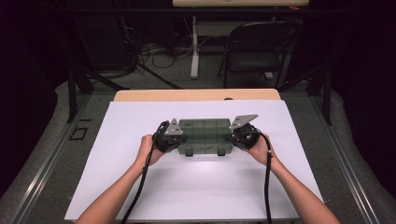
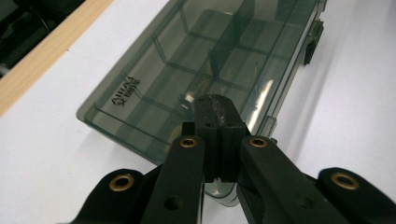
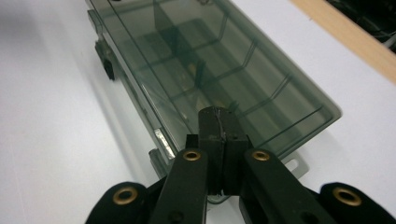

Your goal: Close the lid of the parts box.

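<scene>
One white sheet (image 1: 140, 186) covers most of the wooden table (image 1: 196, 94), and everything else is placed against it. Near the middle of the sheet lies a smoky, see-through compartment box (image 1: 204, 135), lid closed, its two dark latches (image 1: 188, 152) on the edge facing the person; dividers show through the lid in the gripper views. At the box's left end sits the left gripper (image 2: 217, 107), its jaws clenched together with nothing between them, the tips over the lid's short edge. At the box's right end sits the right gripper (image 3: 219, 119), jaws likewise pressed together and empty, tips above that end of the lid.
</scene>
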Motion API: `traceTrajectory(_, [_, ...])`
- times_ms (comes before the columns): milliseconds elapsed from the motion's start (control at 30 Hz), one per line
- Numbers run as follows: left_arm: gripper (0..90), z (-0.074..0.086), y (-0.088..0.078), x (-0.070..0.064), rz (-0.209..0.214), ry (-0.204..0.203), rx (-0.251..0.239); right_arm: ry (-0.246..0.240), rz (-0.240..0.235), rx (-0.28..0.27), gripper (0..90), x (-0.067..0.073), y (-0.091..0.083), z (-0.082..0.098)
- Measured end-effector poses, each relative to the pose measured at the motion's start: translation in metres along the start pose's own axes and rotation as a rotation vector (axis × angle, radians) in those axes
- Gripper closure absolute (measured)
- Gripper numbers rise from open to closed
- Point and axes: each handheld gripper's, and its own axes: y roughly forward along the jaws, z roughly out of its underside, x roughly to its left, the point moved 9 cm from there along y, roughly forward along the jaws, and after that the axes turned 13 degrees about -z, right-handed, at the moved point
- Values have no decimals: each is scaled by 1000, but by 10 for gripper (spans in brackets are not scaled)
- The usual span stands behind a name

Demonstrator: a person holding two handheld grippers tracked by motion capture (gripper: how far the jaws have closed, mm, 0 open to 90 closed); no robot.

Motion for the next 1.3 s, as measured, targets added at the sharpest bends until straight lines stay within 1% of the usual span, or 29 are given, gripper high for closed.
traceTrajectory(133, [900, 6, 3, -2, 3, -1, 10, 3, -2, 16, 900, 1, 7, 6])
traceTrajectory(200, [900, 7, 3, -3, 6, -13, 2, 7, 0, 44, 900, 2, 7, 9])
traceTrajectory(233, [900, 7, 3, -3, 6, -14, 1, 8, 4, 11, 900, 1, 9, 7])
traceTrajectory(333, [900, 7, 3, -3, 5, -18, -2, 15, 1, 31, 900, 1, 8, 9])
traceTrajectory(367, [900, 8, 3, -3, 2, -18, -4, 15, 7, 6, 900, 1, 9, 8])
traceTrajectory(400, [900, 8, 3, -3, 0, -21, -7, 17, 11, -3, 900, 1, 10, 8])
traceTrajectory(433, [900, 8, 3, -3, 0, -24, -7, 18, 8, 12, 900, 1, 9, 9])
traceTrajectory(467, [900, 8, 3, -3, -2, -25, -8, 16, 10, -3, 900, 1, 10, 8])
traceTrajectory(500, [900, 8, 4, -3, -6, -24, -9, 21, 5, 6, 900, 1, 9, 9])
traceTrajectory(567, [900, 9, 4, -2, -9, -44, -12, 29, 6, -1, 900, 1, 9, 10])
traceTrajectory(600, [900, 12, 6, -4, -4, -33, 15, 33, 8, -12, 900, 1, 9, 10])
traceTrajectory(633, [900, 12, 8, -5, -14, -41, -10, 37, 6, 28, 900, 1, 10, 13])
traceTrajectory(700, [900, 12, 7, -6, -13, -57, -19, 44, 9, -8, 900, 1, 13, 15])
traceTrajectory(733, [891, 12, 7, -4, -28, -56, -19, 43, 6, -8, 900, 1, 12, 15])
traceTrajectory(767, [829, 12, 7, -2, -42, -60, -18, 45, 6, -5, 900, 1, 12, 15])
traceTrajectory(800, [743, 12, 7, -1, -46, -62, -15, 45, 9, -8, 900, 1, 12, 15])
traceTrajectory(833, [657, 11, 6, 1, -62, -73, -18, 43, 16, -5, 898, 1, 12, 14])
traceTrajectory(867, [572, 12, 4, 3, -74, -76, -17, 38, 22, -17, 857, 1, 12, 13])
traceTrajectory(900, [491, 12, 2, 5, -79, -82, -20, 43, 14, -15, 804, 3, 10, 13])
traceTrajectory(933, [445, 12, -2, 7, -95, -87, -28, 46, 16, -28, 740, 4, 9, 11])
traceTrajectory(967, [390, 11, -4, 8, -98, -90, -33, 49, 23, -25, 665, 4, 7, 11])
traceTrajectory(1000, [360, 11, -8, 8, -96, -93, -40, 54, 19, -34, 617, 5, 6, 10])
traceTrajectory(1033, [324, 10, -12, 9, -106, -92, -46, 59, 16, -41, 526, 6, 4, 9])
traceTrajectory(1067, [275, 10, -16, 10, -112, -91, -53, 65, 15, -32, 455, 6, 2, 9])
traceTrajectory(1100, [213, 10, -18, 9, -107, -91, -57, 70, 17, -57, 402, 7, 1, 7])
traceTrajectory(1133, [190, 11, -23, 9, -106, -94, -60, 72, 7, -46, 354, 9, -2, 8])
traceTrajectory(1167, [171, 11, -27, 8, -110, -95, -60, 74, 9, -61, 270, 11, -5, 7])
traceTrajectory(1267, [107, 15, -38, 7, -116, -106, -62, 73, 18, -78, 144, 15, -14, 5])
traceTrajectory(1300, [79, 17, -42, 6, -114, -110, -61, 72, 21, -78, 139, 17, -17, 6])
